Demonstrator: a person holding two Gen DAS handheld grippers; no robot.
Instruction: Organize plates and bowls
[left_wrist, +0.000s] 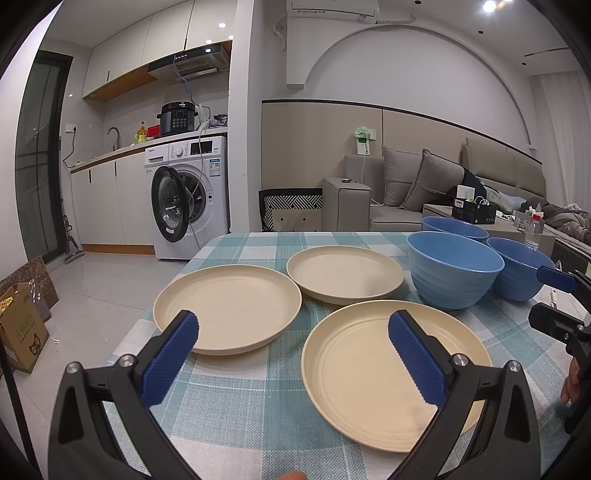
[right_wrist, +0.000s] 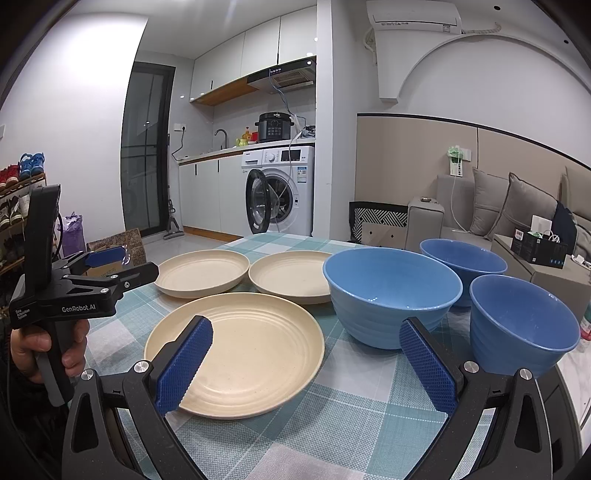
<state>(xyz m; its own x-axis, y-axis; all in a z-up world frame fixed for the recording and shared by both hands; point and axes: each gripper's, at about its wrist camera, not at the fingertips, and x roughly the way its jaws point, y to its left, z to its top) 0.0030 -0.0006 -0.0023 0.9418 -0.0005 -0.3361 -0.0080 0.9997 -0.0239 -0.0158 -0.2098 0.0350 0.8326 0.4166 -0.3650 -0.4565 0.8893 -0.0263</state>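
Three cream plates lie apart on the checked tablecloth: a near plate (left_wrist: 391, 373) (right_wrist: 240, 350), a left plate (left_wrist: 227, 306) (right_wrist: 203, 271) and a far plate (left_wrist: 345, 275) (right_wrist: 291, 275). Three blue bowls stand upright to the right: a big one (left_wrist: 454, 275) (right_wrist: 391, 295), a far one (left_wrist: 454, 225) (right_wrist: 463, 264) and a right one (left_wrist: 517, 266) (right_wrist: 521, 325). My left gripper (left_wrist: 293, 354) is open and empty above the near edge, between the left and near plates. My right gripper (right_wrist: 306, 363) is open and empty, between the near plate and the big bowl.
The table (left_wrist: 236, 410) ends at a far edge. Beyond it are a washing machine (left_wrist: 192, 199), a grey sofa (left_wrist: 406, 192) and a low table with boxes (right_wrist: 539, 247). Cardboard boxes (left_wrist: 22, 332) sit on the floor at the left.
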